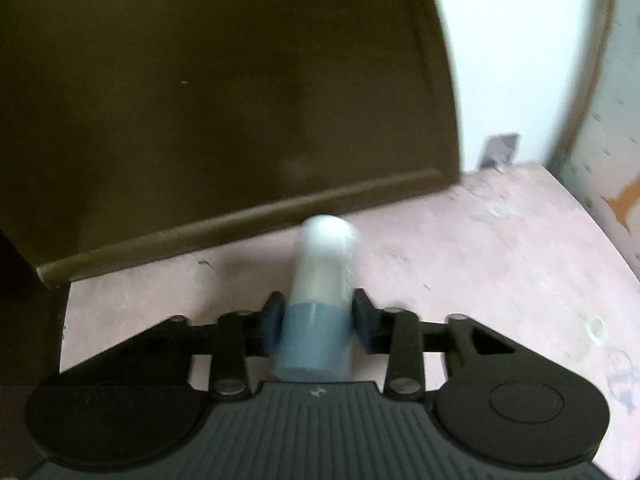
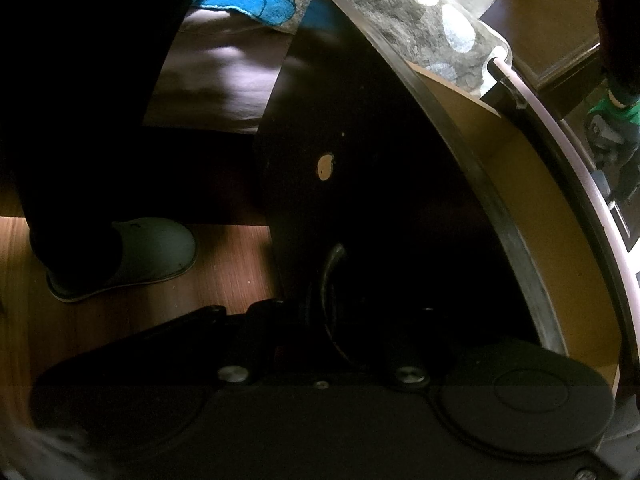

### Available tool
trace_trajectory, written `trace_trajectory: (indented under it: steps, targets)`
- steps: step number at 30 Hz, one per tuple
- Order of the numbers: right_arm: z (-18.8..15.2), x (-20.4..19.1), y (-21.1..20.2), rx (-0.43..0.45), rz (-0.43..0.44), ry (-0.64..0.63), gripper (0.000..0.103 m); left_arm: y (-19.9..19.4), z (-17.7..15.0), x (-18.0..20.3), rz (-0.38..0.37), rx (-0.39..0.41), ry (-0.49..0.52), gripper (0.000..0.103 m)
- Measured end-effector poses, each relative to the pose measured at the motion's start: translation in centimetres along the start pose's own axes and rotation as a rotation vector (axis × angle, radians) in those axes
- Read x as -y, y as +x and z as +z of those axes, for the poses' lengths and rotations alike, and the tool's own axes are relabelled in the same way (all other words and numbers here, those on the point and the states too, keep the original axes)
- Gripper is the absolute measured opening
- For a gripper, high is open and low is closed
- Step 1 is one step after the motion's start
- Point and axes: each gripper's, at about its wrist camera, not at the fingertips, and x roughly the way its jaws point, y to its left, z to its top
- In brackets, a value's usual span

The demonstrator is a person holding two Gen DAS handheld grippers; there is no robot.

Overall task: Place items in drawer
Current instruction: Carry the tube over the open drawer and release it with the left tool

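My left gripper (image 1: 318, 316) is shut on a white bottle with a blue end (image 1: 320, 292), held above a pinkish surface (image 1: 480, 272); the bottle points away from me toward a dark brown panel (image 1: 220, 100). In the right wrist view my right gripper (image 2: 328, 312) sits at the dark drawer front (image 2: 360, 184), its fingers closed around the curved metal handle (image 2: 330, 268). The drawer stands pulled out, with its tan inner wall (image 2: 532, 184) showing at the right. The drawer's inside is mostly hidden.
A person's leg and a grey slipper (image 2: 148, 252) stand on the wooden floor at the left. A grey and blue rug (image 2: 400, 20) lies beyond the drawer. A white wall (image 1: 520, 60) and an outlet (image 1: 500, 150) lie behind the pinkish surface.
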Motion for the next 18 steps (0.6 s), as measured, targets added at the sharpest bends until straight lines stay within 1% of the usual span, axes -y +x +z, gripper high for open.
trace_trajectory:
  steps: [3,5,9,12,15,18]
  targets:
    - [0.0,0.0,0.0,-0.002,-0.001,-0.008,0.005,-1.5,-1.4,1.1,0.009,-0.008,0.025,0.033]
    - [0.1,0.0,0.0,-0.004,-0.002,-0.011,0.005,-2.9,-2.5,1.6,0.017,0.002,0.011,0.033]
    - [0.1,0.0,0.0,-0.006,-0.001,-0.014,0.004,-5.8,-4.7,2.2,0.019,0.014,-0.060,0.033]
    - [0.2,0.0,0.0,-0.010,-0.003,-0.016,0.003,-8.1,-6.7,3.2,0.011,0.009,-0.088,0.033]
    - [0.3,-0.1,0.1,-0.014,-0.007,-0.018,0.003,-10.6,-8.7,4.1,-0.007,0.003,-0.124,0.033]
    - [0.4,-0.2,0.1,-0.016,-0.010,-0.019,0.003,-13.3,-10.8,4.5,-0.051,0.003,-0.214,0.033]
